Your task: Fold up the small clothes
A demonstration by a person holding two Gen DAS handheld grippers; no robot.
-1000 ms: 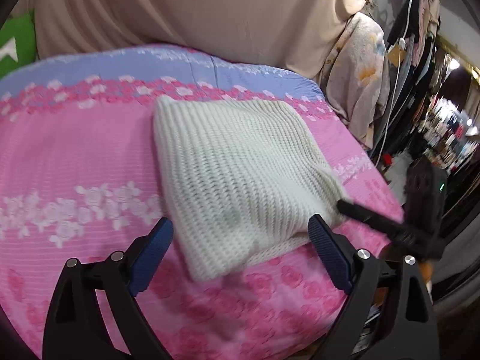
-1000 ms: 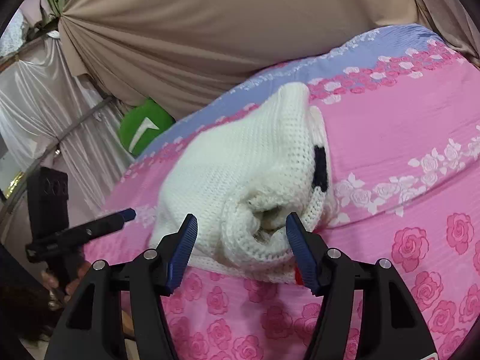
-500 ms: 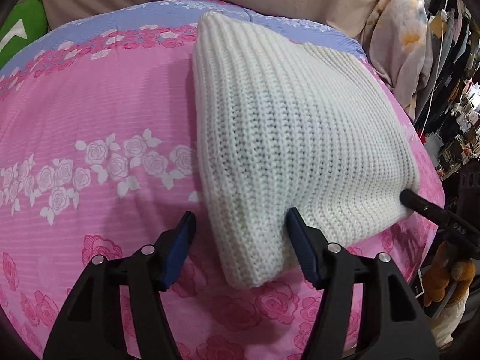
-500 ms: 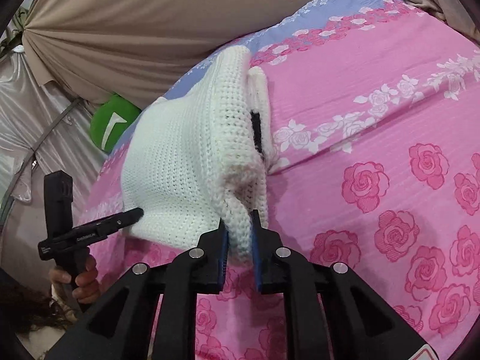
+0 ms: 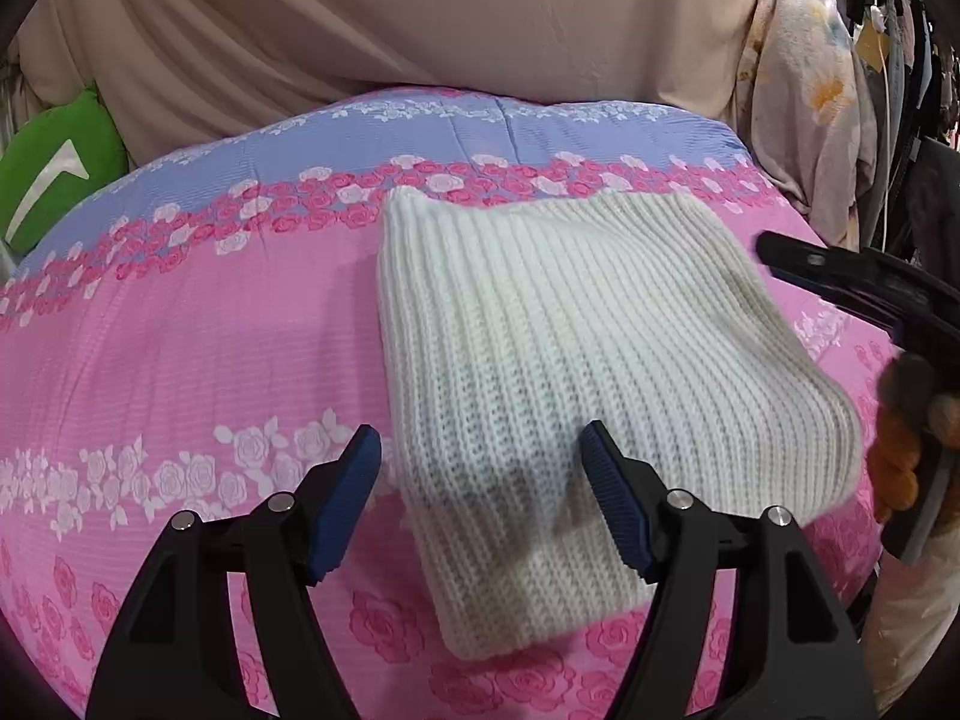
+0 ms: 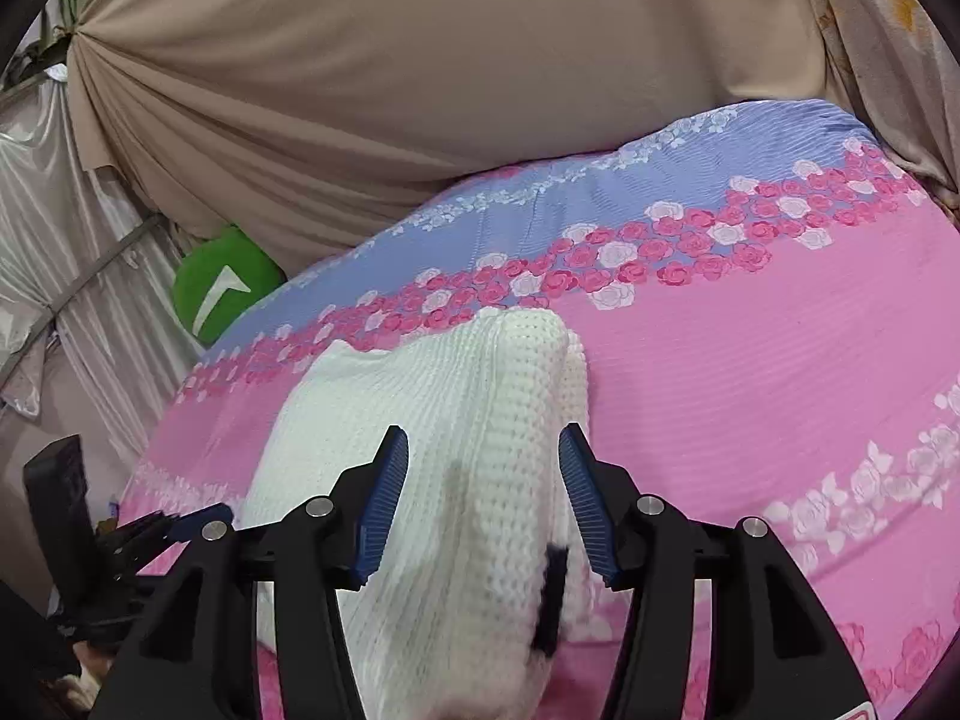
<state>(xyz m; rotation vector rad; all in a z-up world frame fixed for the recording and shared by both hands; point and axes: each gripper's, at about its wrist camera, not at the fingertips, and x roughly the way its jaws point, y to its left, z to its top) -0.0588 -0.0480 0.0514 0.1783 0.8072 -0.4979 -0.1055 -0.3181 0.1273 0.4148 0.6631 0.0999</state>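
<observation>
White knit garment (image 5: 576, 384) lies unlabelled; left hand-held gripper (image 5: 480, 498), right hand-held gripper (image 6: 483, 492) opening, unpressed.

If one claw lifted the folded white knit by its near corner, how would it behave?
The white knit would probably sag and unfold: it is soft, chunky ribbing lying in loose layers. It looks bulky yet light. The coarse knit should give the ridged pads good purchase, so slipping seems unlikely. On the pink bedspread, pushing would likely bunch it.

No legible text; only a white mark on the green cushion (image 5: 54, 180).
</observation>
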